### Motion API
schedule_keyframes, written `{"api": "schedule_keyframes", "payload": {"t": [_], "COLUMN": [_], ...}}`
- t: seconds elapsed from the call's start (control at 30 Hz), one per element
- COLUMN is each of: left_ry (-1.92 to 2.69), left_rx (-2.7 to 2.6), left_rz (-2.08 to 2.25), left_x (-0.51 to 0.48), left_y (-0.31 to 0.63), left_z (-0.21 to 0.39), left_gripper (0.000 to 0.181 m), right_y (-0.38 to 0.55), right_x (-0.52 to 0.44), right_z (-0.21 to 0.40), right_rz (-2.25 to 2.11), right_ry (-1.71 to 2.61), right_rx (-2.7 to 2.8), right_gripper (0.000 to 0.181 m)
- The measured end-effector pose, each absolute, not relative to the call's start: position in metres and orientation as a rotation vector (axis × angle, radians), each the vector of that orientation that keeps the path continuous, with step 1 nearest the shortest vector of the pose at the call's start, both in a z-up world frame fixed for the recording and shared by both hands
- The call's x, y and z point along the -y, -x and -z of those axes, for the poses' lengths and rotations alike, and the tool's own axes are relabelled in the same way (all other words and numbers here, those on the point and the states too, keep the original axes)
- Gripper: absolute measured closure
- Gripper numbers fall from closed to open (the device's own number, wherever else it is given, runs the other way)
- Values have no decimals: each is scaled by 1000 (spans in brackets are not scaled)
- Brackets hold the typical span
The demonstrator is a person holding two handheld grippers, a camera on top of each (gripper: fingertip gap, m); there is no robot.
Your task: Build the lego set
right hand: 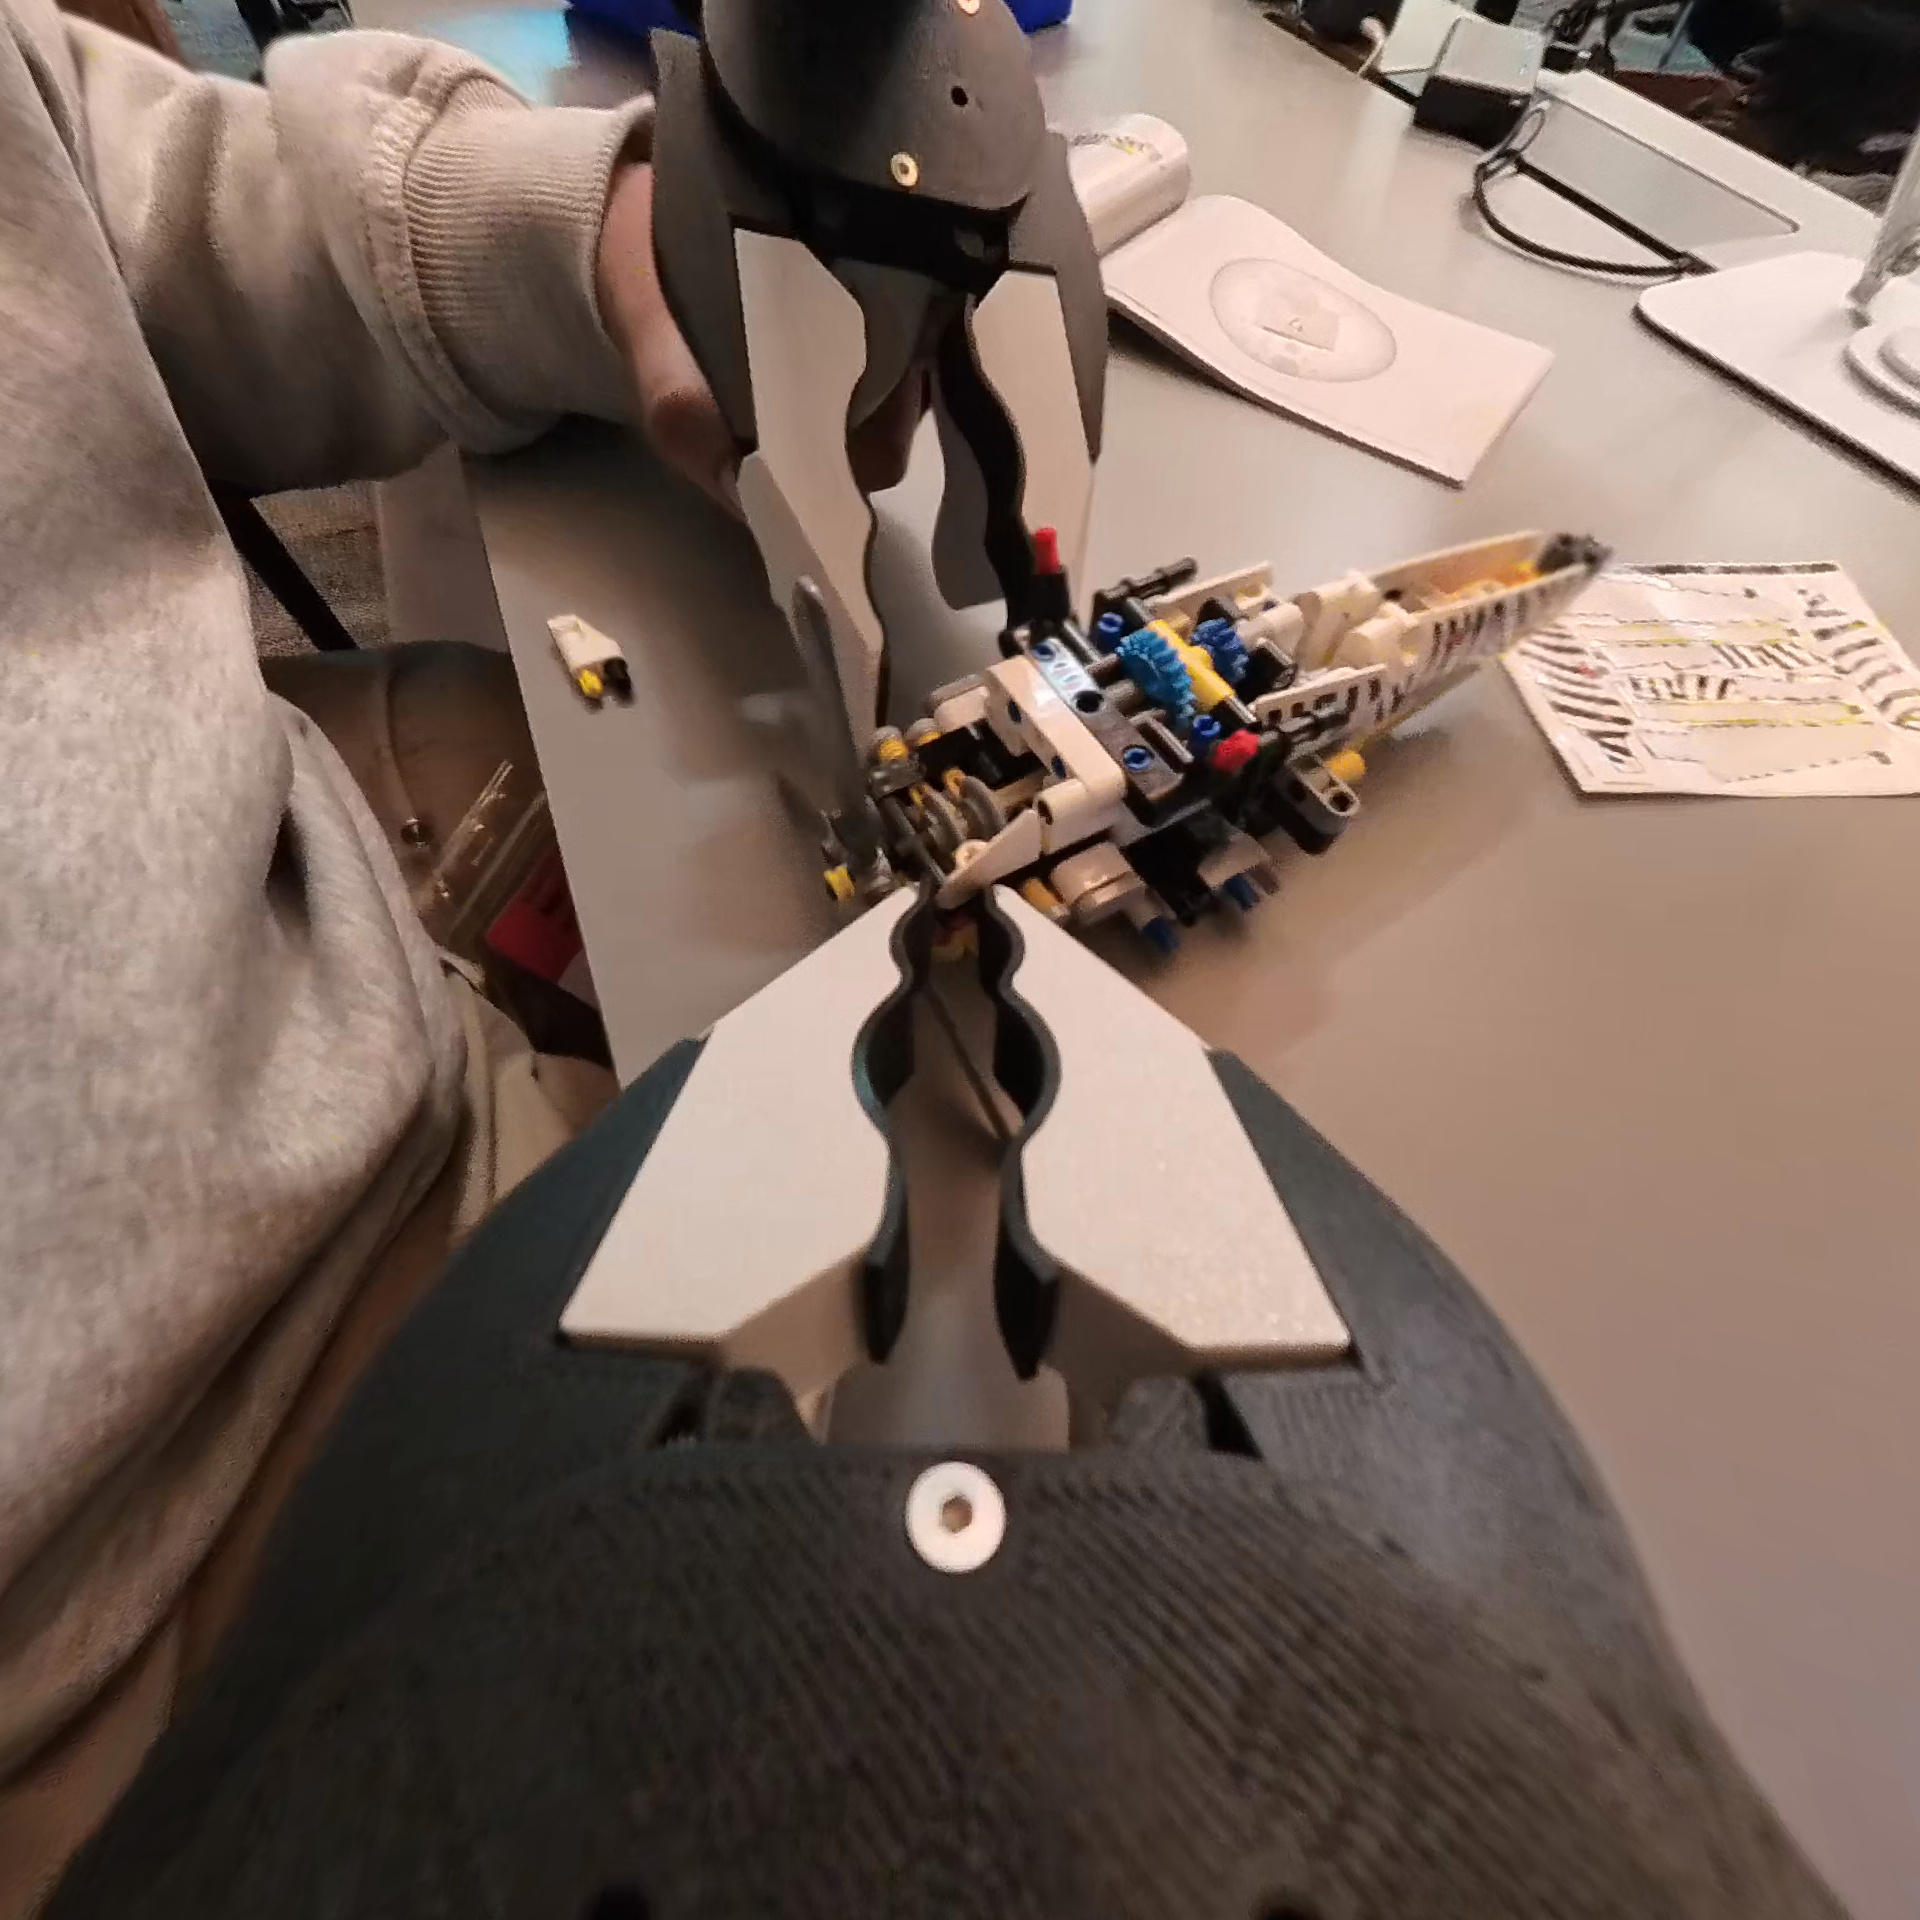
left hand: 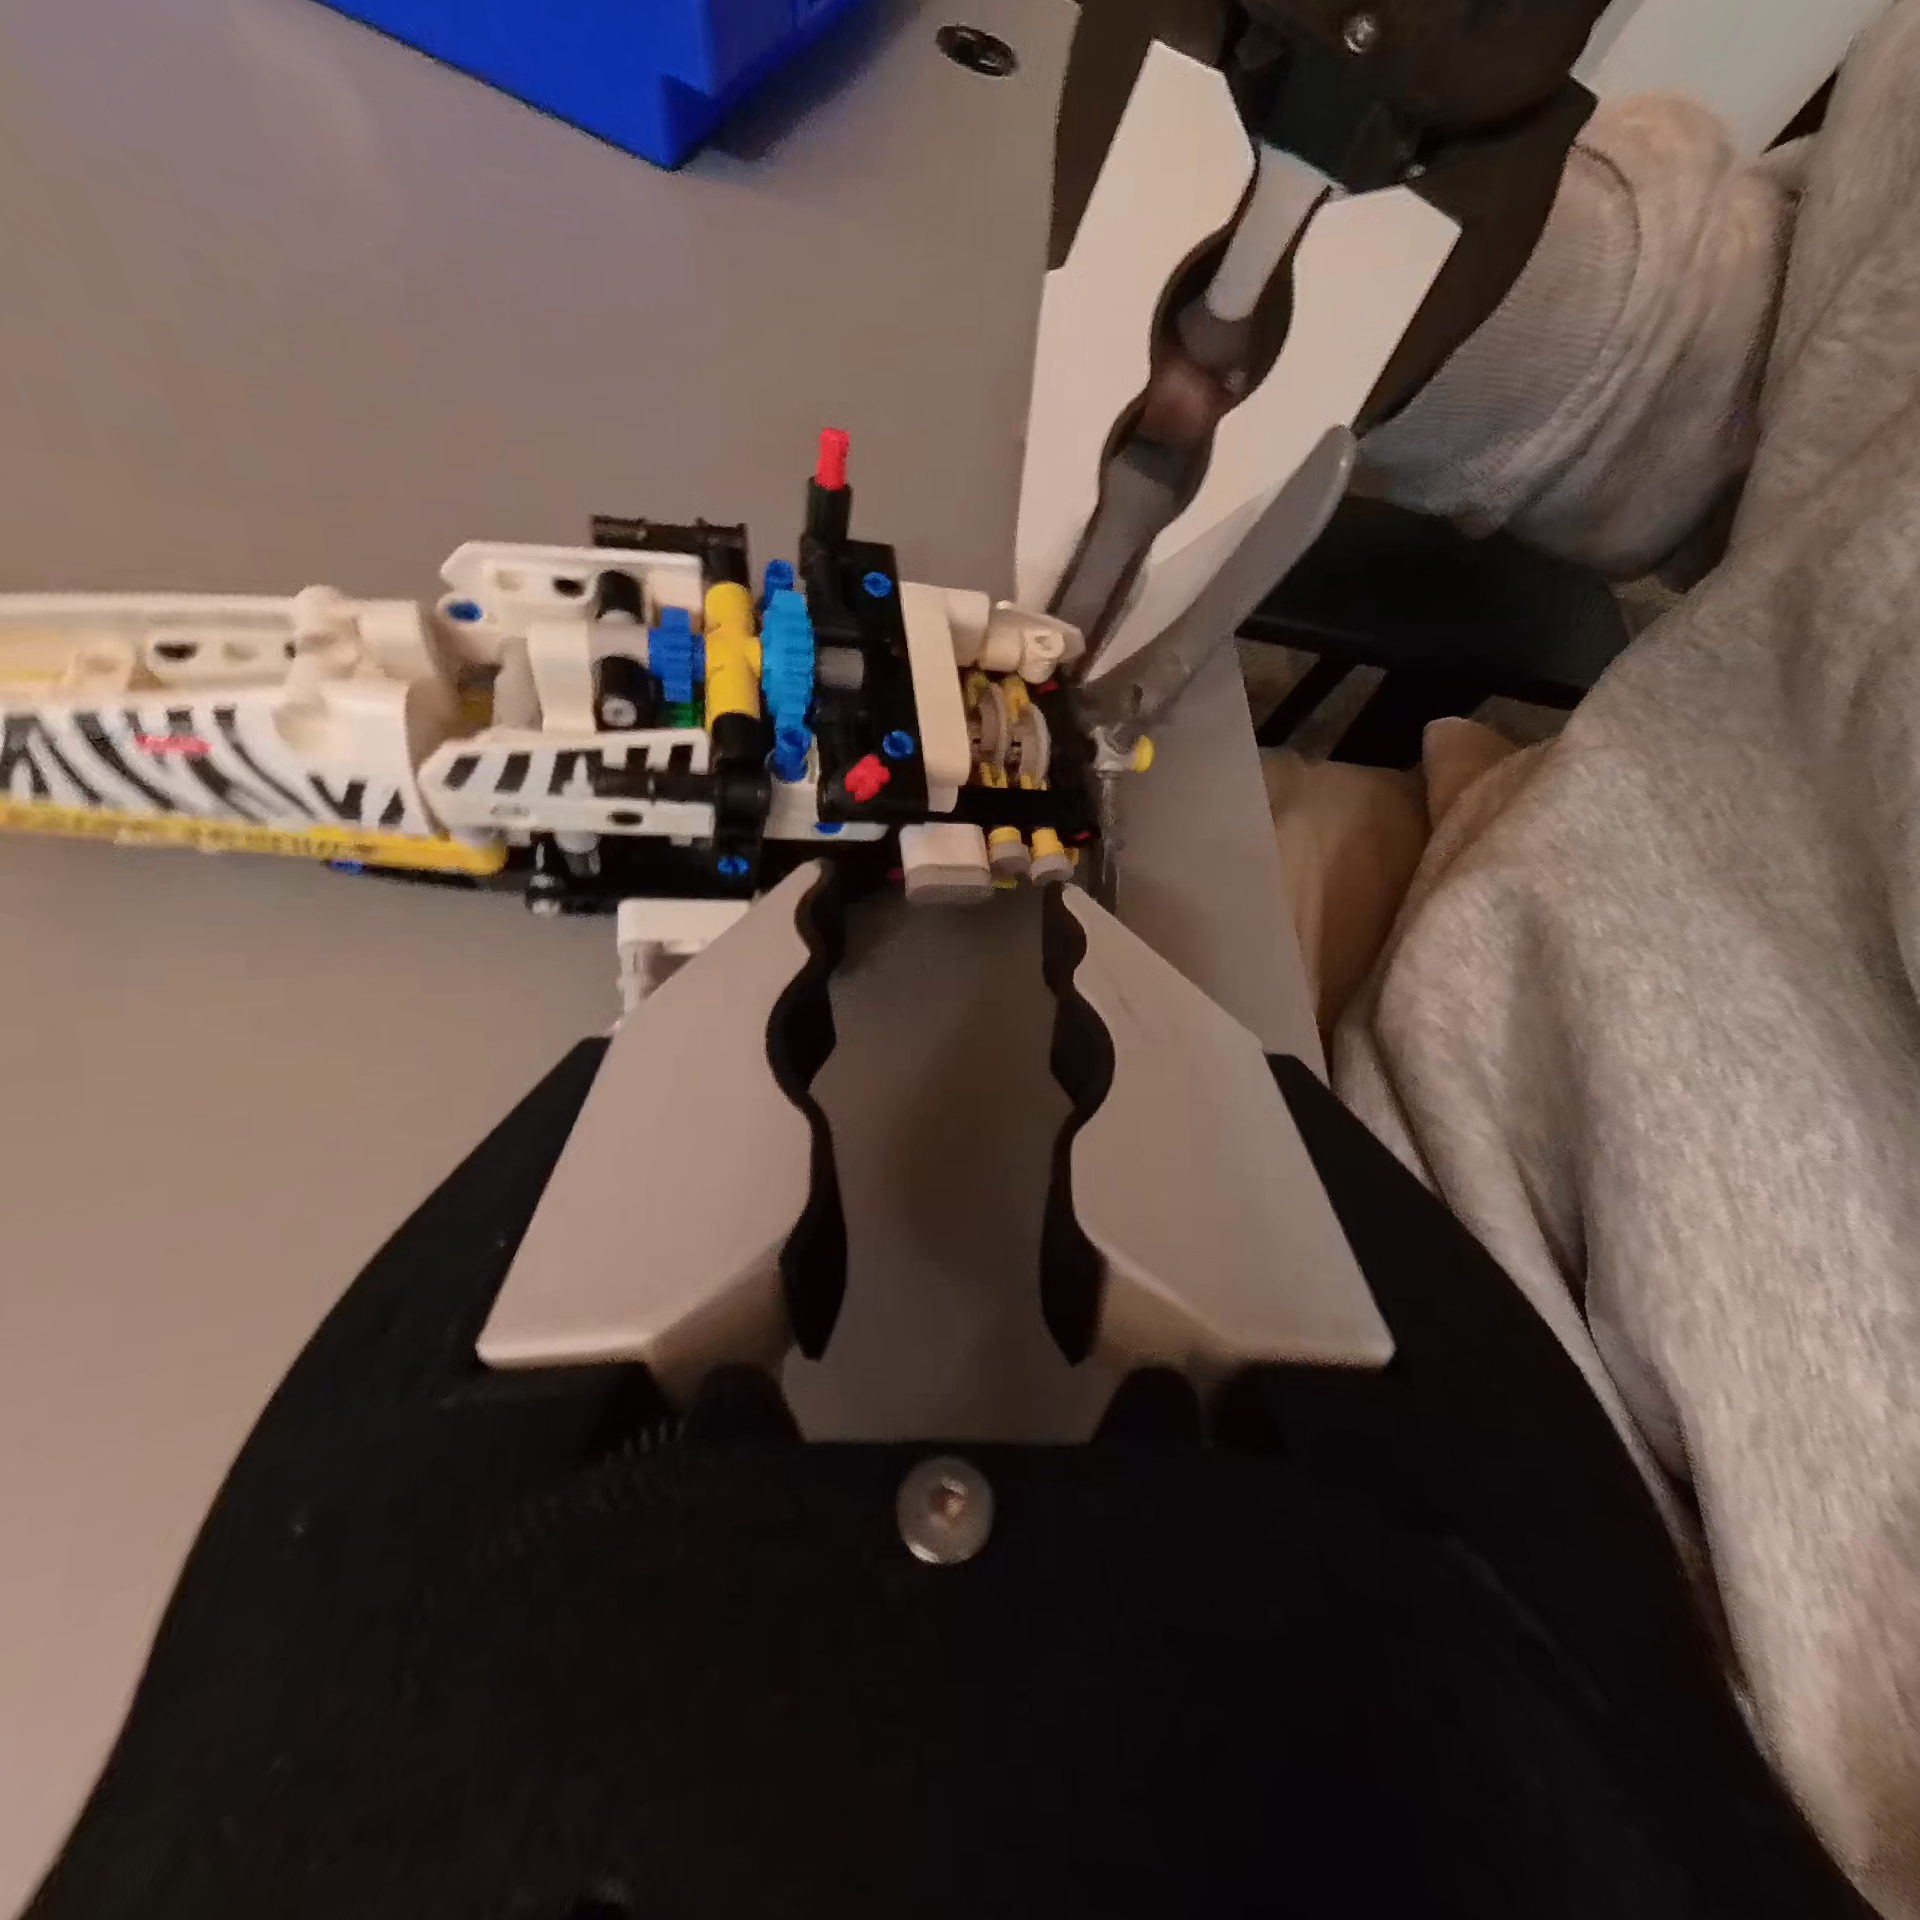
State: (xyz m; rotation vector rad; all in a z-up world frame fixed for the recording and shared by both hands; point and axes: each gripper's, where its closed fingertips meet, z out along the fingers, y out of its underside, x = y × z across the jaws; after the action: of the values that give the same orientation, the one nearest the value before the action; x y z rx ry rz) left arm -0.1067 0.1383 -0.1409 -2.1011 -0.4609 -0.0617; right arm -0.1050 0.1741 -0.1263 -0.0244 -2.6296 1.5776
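Observation:
The lego model point(left hand: 582, 665) is a long white craft with zebra stripes, blue gears and red pins. It lies on the grey table point(left hand: 312, 416) with its open end at the table edge. My left gripper point(left hand: 935, 894) is shut on the model's black frame. It also shows in the right wrist view point(right hand: 956, 644), coming down over the model point(right hand: 1143, 727). My right gripper point(right hand: 956, 909) is shut on a thin dark rod point(right hand: 977, 1070) at the model's end, and shows in the left wrist view point(left hand: 1086, 649). A grey blade point(right hand: 826, 707) sticks up from that end.
A small white and yellow piece point(right hand: 587, 655) lies near the table edge. A sticker sheet point(right hand: 1714, 675) and an instruction booklet point(right hand: 1320, 332) lie beyond the model. A blue bin point(left hand: 623, 62) stands at the back. A person's grey sleeve point(right hand: 436, 239) is close on the left. Spacing between my two grippers at the tips: around 5 centimetres.

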Motion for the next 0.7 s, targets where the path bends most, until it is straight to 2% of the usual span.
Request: {"api": "schedule_keyframes", "payload": {"t": [0.17, 0.33, 0.53, 0.7], "left_ry": [2052, 1983, 1694, 1544], "left_rx": [565, 674, 798, 841], "left_rz": [11, -87, -139, -230], "left_x": [-115, -86, -49, -26], "left_y": [110, 121, 139, 150], "left_z": [138, 133, 102, 84], "left_gripper": [139, 139, 133, 132], "right_y": [96, 82, 74, 86], "right_x": [-157, -132, -113, -119], "right_z": [124, 120, 129, 111], "right_rz": [-1621, -1667, -1576, -1716], "right_ry": [-1, -16, -117, -4], "right_rx": [2620, 2631, 2626, 2524], "right_gripper": [171, 149, 144, 145]}}
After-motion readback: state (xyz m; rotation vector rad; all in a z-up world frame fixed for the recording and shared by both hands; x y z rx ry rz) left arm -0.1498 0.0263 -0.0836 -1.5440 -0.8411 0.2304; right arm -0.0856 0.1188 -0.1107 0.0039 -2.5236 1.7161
